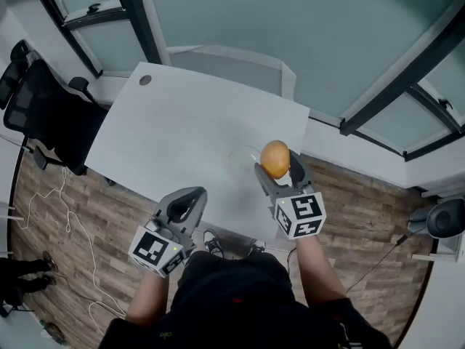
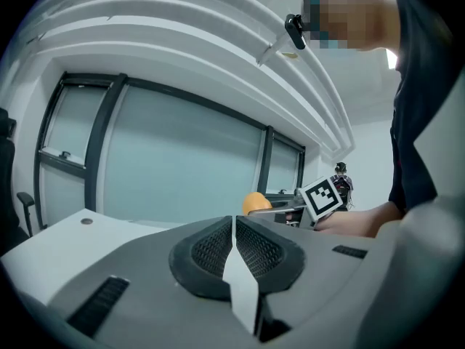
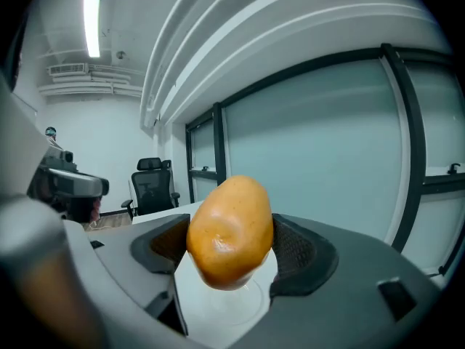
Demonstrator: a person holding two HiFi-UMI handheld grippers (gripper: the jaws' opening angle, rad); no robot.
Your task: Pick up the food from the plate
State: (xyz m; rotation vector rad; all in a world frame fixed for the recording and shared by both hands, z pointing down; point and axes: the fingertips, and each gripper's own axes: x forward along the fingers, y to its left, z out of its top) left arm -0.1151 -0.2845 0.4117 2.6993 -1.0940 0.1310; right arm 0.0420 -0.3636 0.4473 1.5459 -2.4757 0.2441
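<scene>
Right tongs point(image 1: 278, 166) grasp the food point(image 1: 275, 158); left tongs point(image 1: 187, 201) clenched; clear plate point(image 1: 238, 154) barely discernible beneath.

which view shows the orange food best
Right gripper view: the orange food fills the centre, held in the right gripper. Head view shows it small from above; left gripper view, only a distant sliver.

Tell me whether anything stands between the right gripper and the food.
Nothing visible does. The right gripper has its jaws closed directly on the smooth orange-brown potato-shaped food, holding it above the transparent round plate on the white table.
</scene>
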